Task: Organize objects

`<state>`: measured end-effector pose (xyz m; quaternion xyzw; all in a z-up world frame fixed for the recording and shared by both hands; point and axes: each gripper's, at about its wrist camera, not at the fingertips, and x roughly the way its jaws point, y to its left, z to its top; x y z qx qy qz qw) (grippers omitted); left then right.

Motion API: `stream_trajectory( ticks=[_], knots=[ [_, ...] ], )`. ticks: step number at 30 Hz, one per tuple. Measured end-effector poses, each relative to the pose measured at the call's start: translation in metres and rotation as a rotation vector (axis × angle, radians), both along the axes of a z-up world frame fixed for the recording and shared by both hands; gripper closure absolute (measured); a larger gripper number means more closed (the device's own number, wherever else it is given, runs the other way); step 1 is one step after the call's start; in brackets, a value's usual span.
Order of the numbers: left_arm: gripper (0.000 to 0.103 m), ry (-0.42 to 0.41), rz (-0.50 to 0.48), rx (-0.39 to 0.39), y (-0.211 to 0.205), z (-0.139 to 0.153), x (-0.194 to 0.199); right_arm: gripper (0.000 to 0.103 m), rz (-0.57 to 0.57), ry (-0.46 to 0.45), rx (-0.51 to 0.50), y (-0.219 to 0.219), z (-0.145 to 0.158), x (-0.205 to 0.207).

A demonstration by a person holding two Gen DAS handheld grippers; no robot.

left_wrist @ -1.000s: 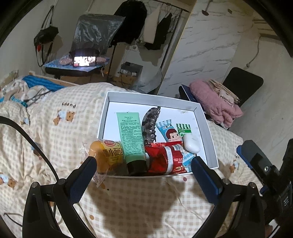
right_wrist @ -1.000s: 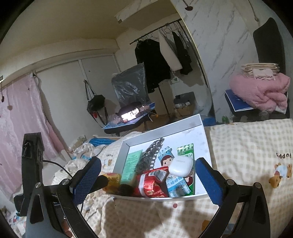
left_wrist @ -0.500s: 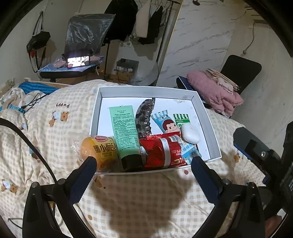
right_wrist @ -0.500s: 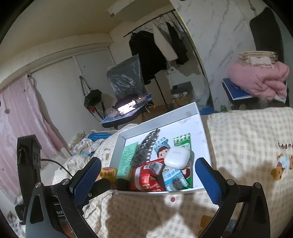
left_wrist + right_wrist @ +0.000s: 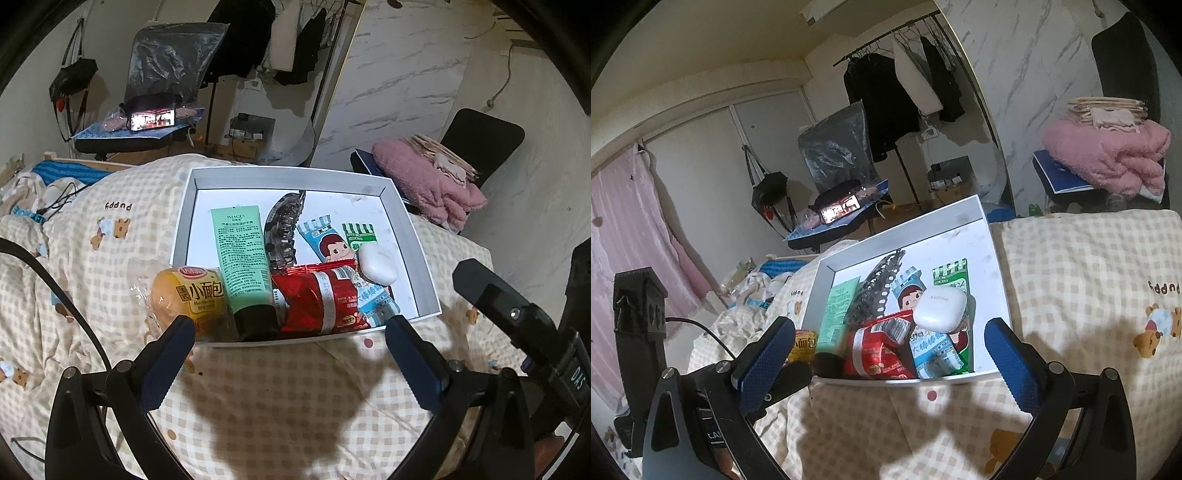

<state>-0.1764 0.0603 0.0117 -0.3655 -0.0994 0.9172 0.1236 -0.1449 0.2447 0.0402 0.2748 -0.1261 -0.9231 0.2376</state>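
Right now your left gripper (image 5: 288, 339) stands wide apart and holds nothing, its blue fingertips (image 5: 170, 343) hovering just short of the near wall of the white box (image 5: 424, 258). Your right gripper (image 5: 890, 343) is likewise spread wide and empty, poised before the same near wall. The box sits on the checked bear-print quilt (image 5: 277, 398). Inside it, a green tube with a black cap (image 5: 242, 258) lies along the left side, a dark hair claw clip (image 5: 284, 229) beside it, then a blue cartoon-boy snack packet (image 5: 332, 251) and a green-striped packet (image 5: 360, 234). A red snack packet (image 5: 317, 299) lies across the near end, and a white earbud case (image 5: 376, 264) rests on top of the packets. A yellow wrapped bun (image 5: 188, 295) hangs at the box's near left corner, partly over the quilt, just beyond your left gripper's left finger. Both tools point forward and slightly down at the box.
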Motion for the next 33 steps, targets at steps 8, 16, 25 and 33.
stream_trajectory(
  ticks=[8,16,25,33],
  knots=[
    [0.0,-0.002,0.003,0.023,-0.0038,-0.0024,-0.0004,0.0,-0.008,-0.018,-0.006,0.0027,-0.0012,-0.0025],
    [0.0,-0.018,-0.002,0.015,0.0,-0.005,-0.0012,0.0,-0.011,-0.024,-0.006,0.003,-0.0012,-0.0023],
    [0.0,-0.018,0.018,0.011,-0.0007,-0.004,-0.0005,0.0,-0.01,-0.03,0.009,0.001,-0.0018,-0.0029],
    [0.0,-0.012,0.036,-0.017,-0.0007,-0.0017,0.0,0.0,-0.017,-0.035,0.002,0.0025,-0.0035,-0.0034]
  ],
)
